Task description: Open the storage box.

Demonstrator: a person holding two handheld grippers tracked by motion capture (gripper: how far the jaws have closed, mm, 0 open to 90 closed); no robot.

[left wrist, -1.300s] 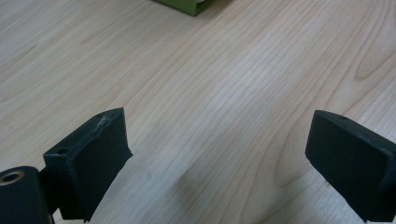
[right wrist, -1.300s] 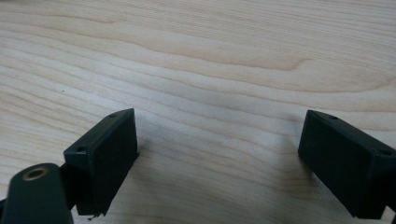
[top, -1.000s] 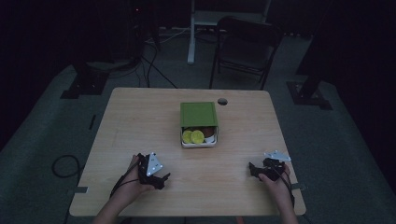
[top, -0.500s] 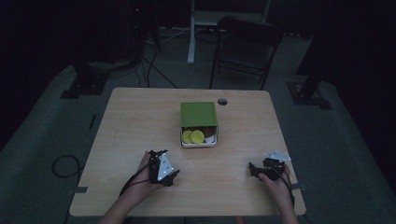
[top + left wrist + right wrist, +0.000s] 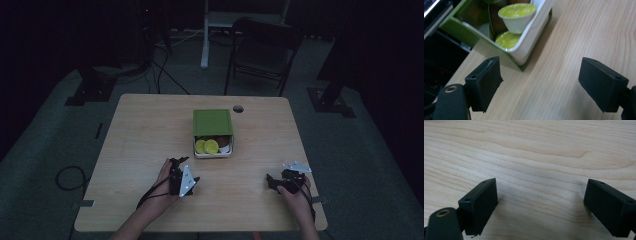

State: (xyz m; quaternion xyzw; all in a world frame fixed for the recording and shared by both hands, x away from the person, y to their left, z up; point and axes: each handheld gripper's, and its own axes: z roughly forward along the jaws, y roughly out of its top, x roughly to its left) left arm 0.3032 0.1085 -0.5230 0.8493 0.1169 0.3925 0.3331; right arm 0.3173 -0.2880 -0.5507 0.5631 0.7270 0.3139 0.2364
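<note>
The left gripper (image 5: pixel 183 176) sits on the wooden table (image 5: pixel 140 135) with its jaws spread wide and nothing between them, pointing toward the box (image 5: pixel 213 131) at about one o'clock from it. The box lies near the middle of the table, its green lid (image 5: pixel 212 122) pushed back, with yellow-topped cups (image 5: pixel 517 15) and brown ones inside. The right gripper (image 5: pixel 278 181) rests well apart from the box, at about four o'clock from it, jaws also wide over bare wood.
</note>
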